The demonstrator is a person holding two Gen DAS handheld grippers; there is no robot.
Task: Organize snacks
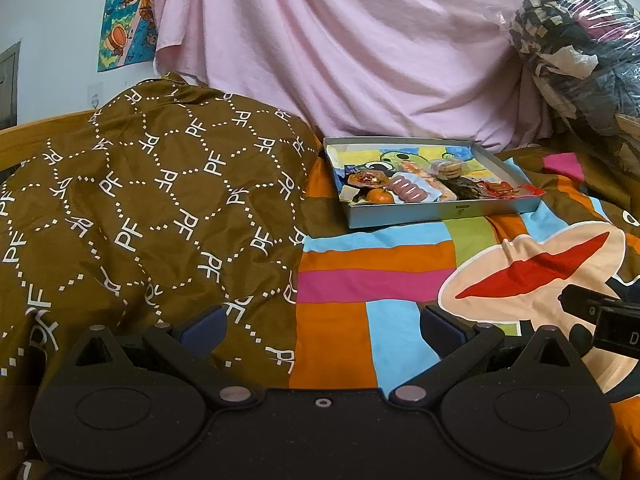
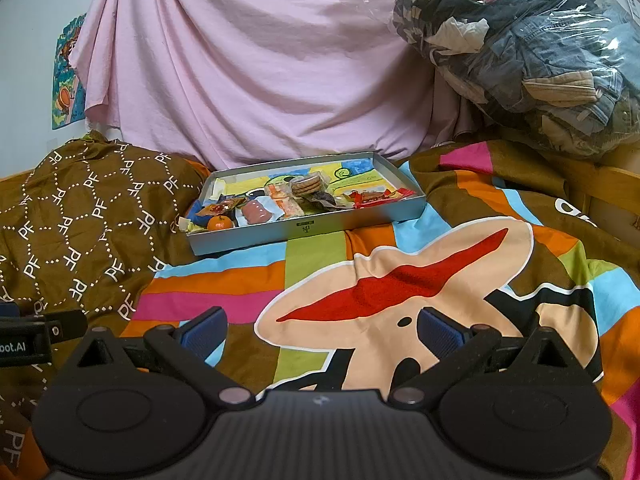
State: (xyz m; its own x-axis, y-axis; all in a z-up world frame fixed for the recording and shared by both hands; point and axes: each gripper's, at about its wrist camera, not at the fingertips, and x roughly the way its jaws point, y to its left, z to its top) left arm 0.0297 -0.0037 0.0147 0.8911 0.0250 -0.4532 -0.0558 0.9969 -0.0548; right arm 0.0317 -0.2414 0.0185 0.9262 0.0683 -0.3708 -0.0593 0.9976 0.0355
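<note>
From the left wrist, the left gripper (image 1: 320,326) hangs wide and empty over the bed (image 1: 400,280), well short of the one tray (image 1: 440,212) where the snacks lie bunched toward the front: one orange (image 1: 380,197), one pack of pink sausages (image 1: 408,190) and one stack of biscuits (image 1: 448,168). From the right wrist, the right gripper (image 2: 320,326) is likewise wide and holding nothing, with that same tray (image 2: 320,228) ahead and red wrappers (image 2: 376,198), too jumbled to count, at its right end. All snacks in view sit inside the tray in a loose heap, which fits either a sorting yet to come or a gathering already finished.
</note>
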